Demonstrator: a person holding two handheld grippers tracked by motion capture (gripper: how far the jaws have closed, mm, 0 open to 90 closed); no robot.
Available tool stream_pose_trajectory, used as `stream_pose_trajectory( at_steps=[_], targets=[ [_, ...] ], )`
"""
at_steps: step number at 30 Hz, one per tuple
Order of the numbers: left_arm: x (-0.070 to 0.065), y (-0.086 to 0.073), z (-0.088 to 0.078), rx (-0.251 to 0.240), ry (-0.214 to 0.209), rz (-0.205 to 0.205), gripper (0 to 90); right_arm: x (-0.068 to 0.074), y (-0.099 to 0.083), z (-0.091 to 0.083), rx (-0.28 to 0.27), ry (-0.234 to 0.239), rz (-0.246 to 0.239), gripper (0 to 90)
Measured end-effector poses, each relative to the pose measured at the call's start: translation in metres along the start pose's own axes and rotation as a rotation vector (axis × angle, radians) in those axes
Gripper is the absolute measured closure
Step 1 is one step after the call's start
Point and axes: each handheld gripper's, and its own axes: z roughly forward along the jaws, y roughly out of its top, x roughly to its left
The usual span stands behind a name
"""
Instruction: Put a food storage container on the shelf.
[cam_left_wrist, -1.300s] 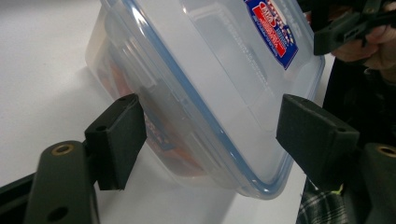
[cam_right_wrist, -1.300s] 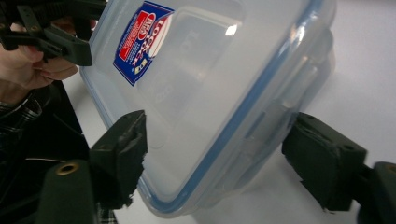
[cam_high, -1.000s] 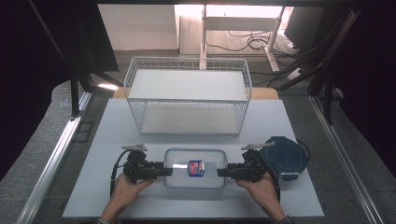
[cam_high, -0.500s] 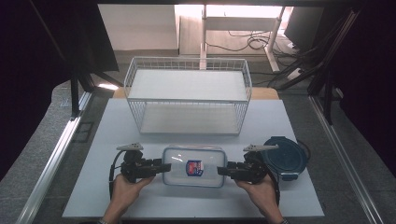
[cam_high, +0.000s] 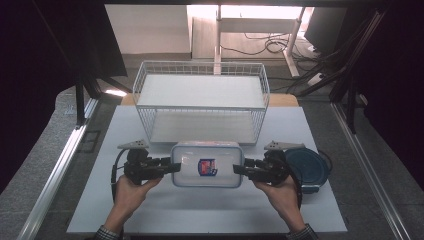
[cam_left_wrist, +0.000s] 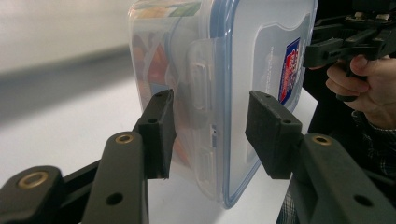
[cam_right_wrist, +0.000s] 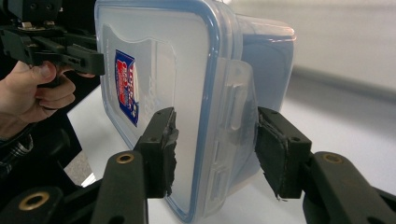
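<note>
Near edge, hands: left gripper (cam_high: 176, 166) and right gripper (cam_high: 237, 170) each clamp one short end of the clear lidded container (cam_high: 207, 164), jaws at a middling width, pads (cam_left_wrist: 161, 133) pressed on lid and base across the side latch.
Container position: between the two grippers, in front of the white wire basket (cam_high: 201, 100); contents coloured, not identifiable.
Container status: held level, judged lifted clear of the white table (cam_high: 200, 210); in the gripper views its lower corner hangs above the surface.
Right of container: blue round lid (cam_high: 309, 170), just beside the right gripper, resting flat.
Beyond container: basket, top shelf bare.
Done: two-handed grasp, lift begun.
Left: probably carry forward and set in the basket, then release.
</note>
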Motion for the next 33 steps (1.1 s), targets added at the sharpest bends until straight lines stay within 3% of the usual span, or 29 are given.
stream_pose_trajectory(
  at_steps=[1, 14, 22, 33],
  targets=[
    [-0.001, 0.006, -0.003, -0.004, 0.007, 0.005, 52.7, 0.001, 0.01, -0.001, -0.016, 0.007, -0.012, 49.5],
    [0.002, 0.048, -0.02, -0.07, 0.037, 0.015, 52.3, 0.003, 0.057, 0.001, -0.055, 0.013, -0.052, 49.5],
    [0.003, 0.09, -0.033, -0.107, 0.048, 0.031, 52.3, 0.003, 0.104, -0.002, -0.084, 0.026, -0.084, 49.6],
    [0.008, 0.139, -0.039, -0.134, 0.069, 0.042, 52.3, -0.01, 0.155, -0.003, -0.116, 0.043, -0.101, 49.7]
  ],
)
